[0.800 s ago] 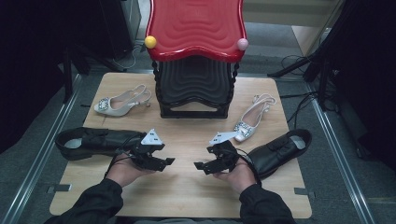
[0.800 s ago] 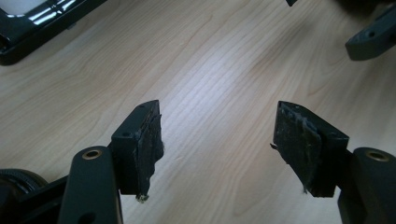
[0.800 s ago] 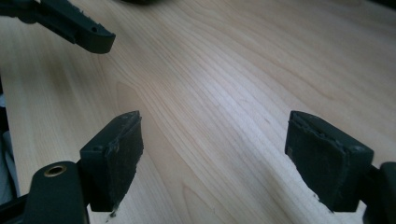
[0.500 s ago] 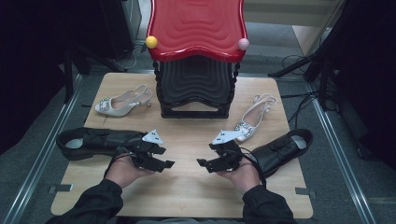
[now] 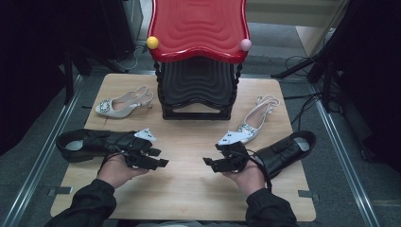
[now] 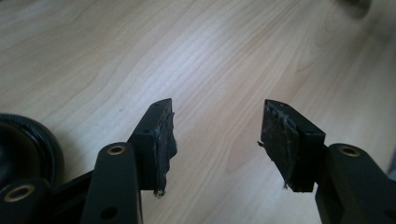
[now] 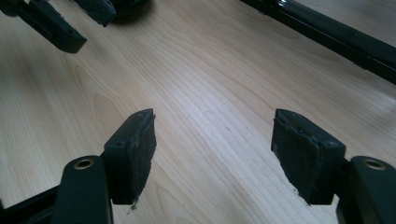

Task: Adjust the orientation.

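My left gripper (image 5: pixel 160 158) hovers low over the wooden table (image 5: pixel 189 189) at front left, open, with bare wood between its pads (image 6: pixel 217 135). My right gripper (image 5: pixel 213 155) faces it from the front right, also open and holding nothing (image 7: pixel 215 149). A black shoe (image 5: pixel 90 142) lies just behind the left hand. Another black shoe (image 5: pixel 288 149) lies behind the right hand. One silver heeled sandal (image 5: pixel 124 101) rests at back left and a second (image 5: pixel 253 124) at mid right. The left gripper's jaws (image 7: pixel 51 28) show far off in the right gripper view.
A rack with a red wavy top (image 5: pixel 198 26) and black tiers (image 5: pixel 197 90) stands at the back centre; its base bar (image 7: pixel 327 32) crosses the right gripper view. Metal rails (image 5: pixel 42 156) flank the table. Bare wood lies between the two grippers.
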